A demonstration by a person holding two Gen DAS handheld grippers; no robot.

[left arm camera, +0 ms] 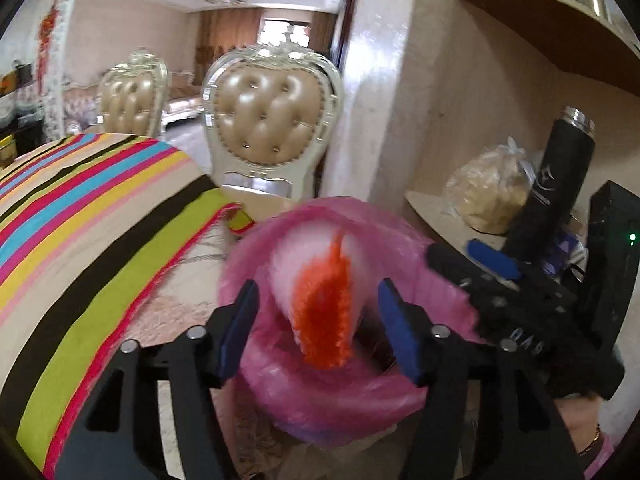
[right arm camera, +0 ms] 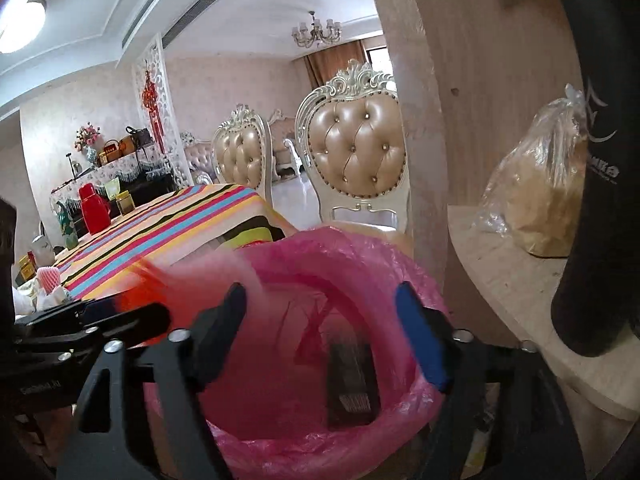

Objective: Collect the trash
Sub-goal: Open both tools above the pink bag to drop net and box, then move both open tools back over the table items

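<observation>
Standing upright, orange-and-white wrapper [left arm camera: 326,300] above pink-lined bin [left arm camera: 340,396].

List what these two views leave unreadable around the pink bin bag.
- Orange-and-white fluffy item, left wrist view: motion-blurred, identity unclear; whether it's falling can't be told.
- Dark flat box in the pink plastic bin bag, right wrist view: label too small.
- Bin under the bag: hidden by gripper fingers.

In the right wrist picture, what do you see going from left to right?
Red jug → striped tablecloth → far chair → near chair → pink bin bag → clear bag of brown stuff → black bottle.
</observation>
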